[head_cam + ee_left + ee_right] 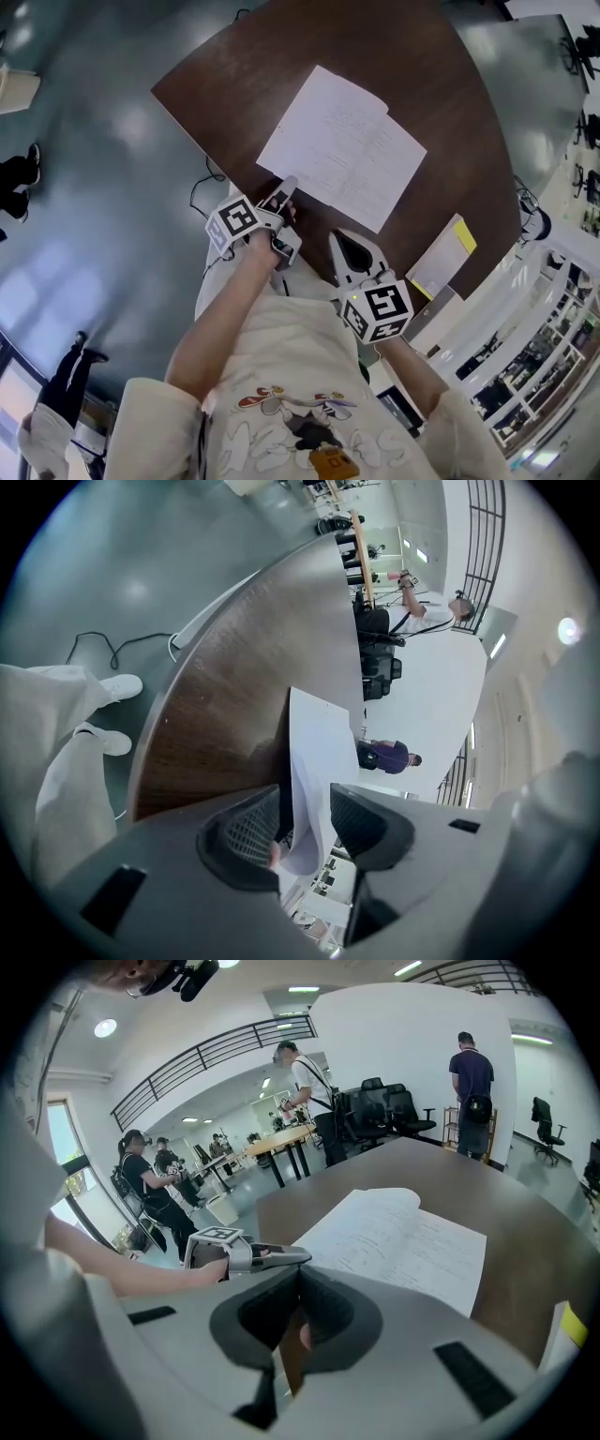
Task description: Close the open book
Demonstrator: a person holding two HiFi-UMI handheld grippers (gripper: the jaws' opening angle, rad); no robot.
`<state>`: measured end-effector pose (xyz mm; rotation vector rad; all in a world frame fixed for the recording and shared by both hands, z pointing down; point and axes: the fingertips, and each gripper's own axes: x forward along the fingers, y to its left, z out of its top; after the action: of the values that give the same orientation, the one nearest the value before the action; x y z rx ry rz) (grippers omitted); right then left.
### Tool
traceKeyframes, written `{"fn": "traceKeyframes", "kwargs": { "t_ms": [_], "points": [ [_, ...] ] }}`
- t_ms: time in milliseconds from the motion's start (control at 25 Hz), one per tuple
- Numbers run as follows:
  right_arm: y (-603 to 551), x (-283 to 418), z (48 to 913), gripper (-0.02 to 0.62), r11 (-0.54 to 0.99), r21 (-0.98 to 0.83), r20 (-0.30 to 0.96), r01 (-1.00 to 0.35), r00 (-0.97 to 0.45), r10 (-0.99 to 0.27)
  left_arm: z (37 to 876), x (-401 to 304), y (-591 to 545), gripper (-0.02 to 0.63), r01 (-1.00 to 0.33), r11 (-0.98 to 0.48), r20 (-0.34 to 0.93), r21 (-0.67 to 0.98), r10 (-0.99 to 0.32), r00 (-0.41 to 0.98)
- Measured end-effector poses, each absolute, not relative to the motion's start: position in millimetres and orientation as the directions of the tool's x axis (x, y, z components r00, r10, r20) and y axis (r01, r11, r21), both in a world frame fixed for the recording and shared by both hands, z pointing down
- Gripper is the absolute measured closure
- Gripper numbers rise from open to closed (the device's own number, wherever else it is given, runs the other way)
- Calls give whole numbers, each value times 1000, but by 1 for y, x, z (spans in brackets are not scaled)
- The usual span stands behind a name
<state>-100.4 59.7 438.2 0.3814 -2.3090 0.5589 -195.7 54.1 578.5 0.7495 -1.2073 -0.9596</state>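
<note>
The open book (342, 150) lay flat on the dark table (234, 80), spread with both pages up, its near corner pointing toward you. At that corner your left gripper (285, 187) had its tips on the edge of the left-hand page (314, 752). The sheet ran up between the two pads, which were drawn in narrow around it. They looked to be pinching it, though the curl of the paper made the contact on the outer pad hard to confirm. Your right gripper (352, 251) hung just short of the book's near edge, jaws pressed together with nothing between them. A yellow-edged pad (442, 255) sat apart from the book, near the table's right rim.

The main risk was that you held a single leaf and not the whole half of the book. Swinging that over would only turn a page, or crease or tear it if the pinch was tight and the arc too fast. With the right gripper not bracing anything, the book could also slide on the smooth table as you lifted.

The head view showed the book seemingly flat and gave the layout; only the left gripper view showed the sheet raised between the pads. The right gripper view alone showed its own jaws shut
</note>
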Motion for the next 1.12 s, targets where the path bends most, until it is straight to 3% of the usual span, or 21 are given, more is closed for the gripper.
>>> {"fn": "traceKeyframes", "kwargs": {
  "t_ms": [280,520,760,1120],
  "points": [
    [67,-93,443,589,863,-288,705,-415,-702,-102,585,-205,52,435,191,413,413,890,-910,41],
    [68,-85,442,589,858,-291,703,-423,-703,-109,594,-204,56,553,159,454,452,877,-891,48],
    [68,-80,446,589,851,-291,706,-437,-699,-117,592,-203,55,574,133,416,415,900,-909,41],
    [75,-87,430,589,841,-297,691,-453,-709,-138,544,-207,53,581,-41,345,348,938,-934,79]
  ]
}}
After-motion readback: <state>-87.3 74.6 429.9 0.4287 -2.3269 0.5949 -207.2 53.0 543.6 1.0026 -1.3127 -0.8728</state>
